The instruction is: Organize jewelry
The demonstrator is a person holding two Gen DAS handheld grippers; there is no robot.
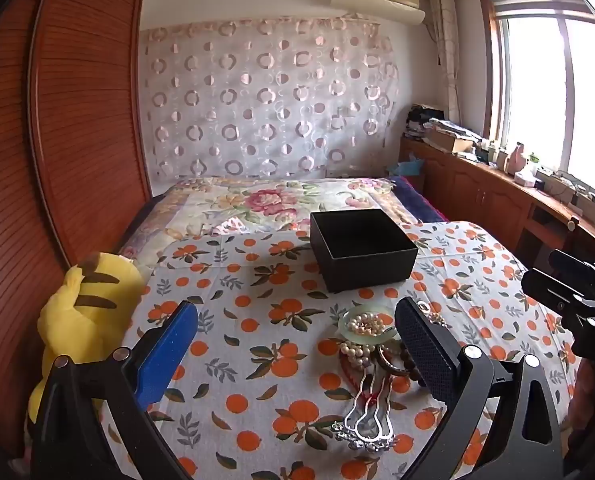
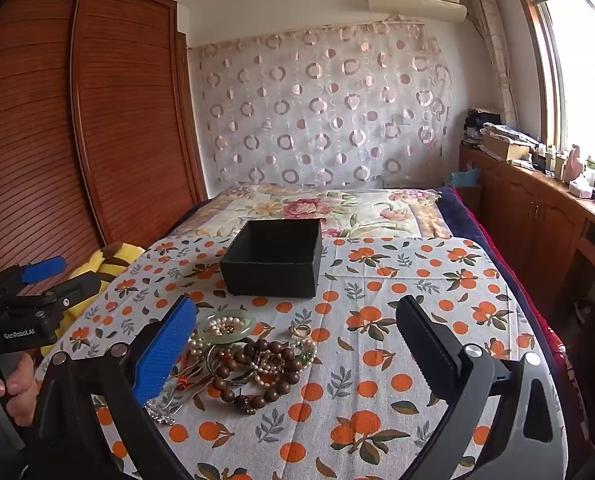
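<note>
Both claws, left claw (image 1: 297,332) and right claw (image 2: 297,328), spread wide, holding nothing, above jewelry pile (image 2: 253,356) near black box (image 2: 273,258) on desk (image 2: 397,360).

Black box (image 2: 272,258) on a white tablecloth (image 2: 377,360) printed with oranges and leaves, pale green bangle (image 2: 227,326) holding cream pearls just before the box, dark brown wooden beads (image 2: 257,372) nearer, yellow brown-striped plush (image 1: 85,312) left of the box

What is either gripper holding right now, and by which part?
Nothing. The left gripper and the right gripper both have their jaws wide open above the jewelry pile, with nothing between them. The black box looks empty.
</note>
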